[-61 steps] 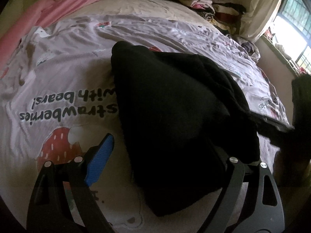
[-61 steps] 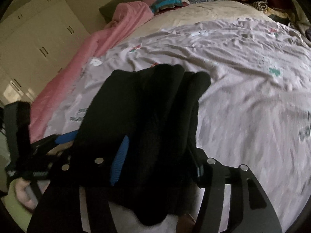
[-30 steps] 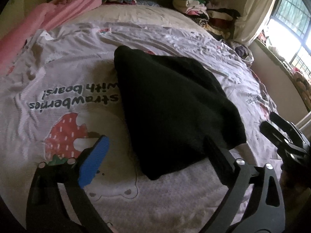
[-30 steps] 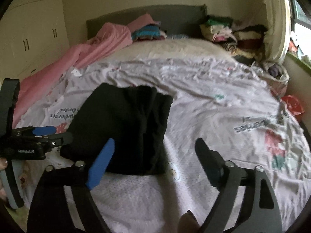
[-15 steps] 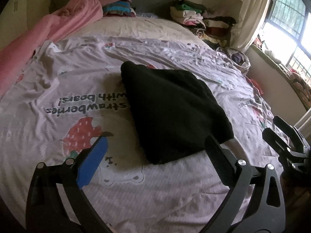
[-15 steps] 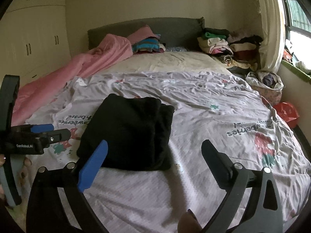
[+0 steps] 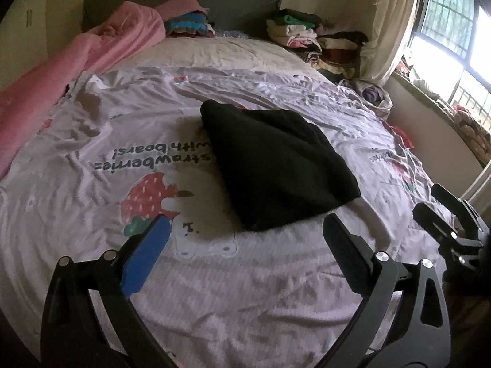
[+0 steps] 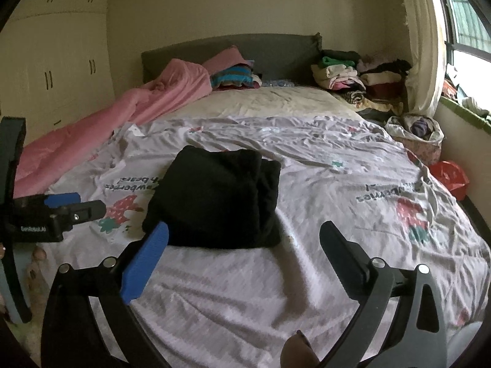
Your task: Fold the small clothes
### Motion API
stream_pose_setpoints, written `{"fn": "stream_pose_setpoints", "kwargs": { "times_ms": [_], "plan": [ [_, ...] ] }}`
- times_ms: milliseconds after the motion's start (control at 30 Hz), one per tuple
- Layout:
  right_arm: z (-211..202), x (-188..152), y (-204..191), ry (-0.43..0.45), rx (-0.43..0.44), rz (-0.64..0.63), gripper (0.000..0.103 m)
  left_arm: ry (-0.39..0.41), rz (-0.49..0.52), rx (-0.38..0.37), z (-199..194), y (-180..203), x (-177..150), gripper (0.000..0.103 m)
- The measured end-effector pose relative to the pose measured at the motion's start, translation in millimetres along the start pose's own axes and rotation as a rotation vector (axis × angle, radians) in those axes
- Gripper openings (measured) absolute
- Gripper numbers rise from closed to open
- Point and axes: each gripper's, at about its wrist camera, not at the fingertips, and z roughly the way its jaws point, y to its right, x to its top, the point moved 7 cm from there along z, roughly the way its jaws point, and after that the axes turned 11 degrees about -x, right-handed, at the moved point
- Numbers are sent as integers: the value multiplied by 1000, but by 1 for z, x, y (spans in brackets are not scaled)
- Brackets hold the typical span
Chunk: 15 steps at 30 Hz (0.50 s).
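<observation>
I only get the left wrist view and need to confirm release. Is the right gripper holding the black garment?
Observer: No. The right gripper has just been opening its fingers, nothing between them; the black garment lies free on the bed.
Operator: How is its right edge?
Observer: A narrower thick fold lies along it.
Operator: What's left of the bed?
Observer: A cream wardrobe, doors closed.

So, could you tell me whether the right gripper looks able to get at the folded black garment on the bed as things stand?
Probably yes. The right gripper is open and empty, and the folded black garment lies just ahead of it on the pale printed bedsheet, nothing between them. The left gripper sits off to the side.
</observation>
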Motion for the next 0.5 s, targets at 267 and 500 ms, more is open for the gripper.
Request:
{"fn": "stream_pose_setpoints", "kwargs": {
  "times_ms": [267, 500],
  "plan": [
    [-17, -11, -3, 20, -13, -5, 98, 20, 19, 19, -9, 2, -17, 93],
    [-27, -27, -3, 46, -48, -12, 98, 37, 27, 24, -13, 4, -36, 93]
  ]
}}
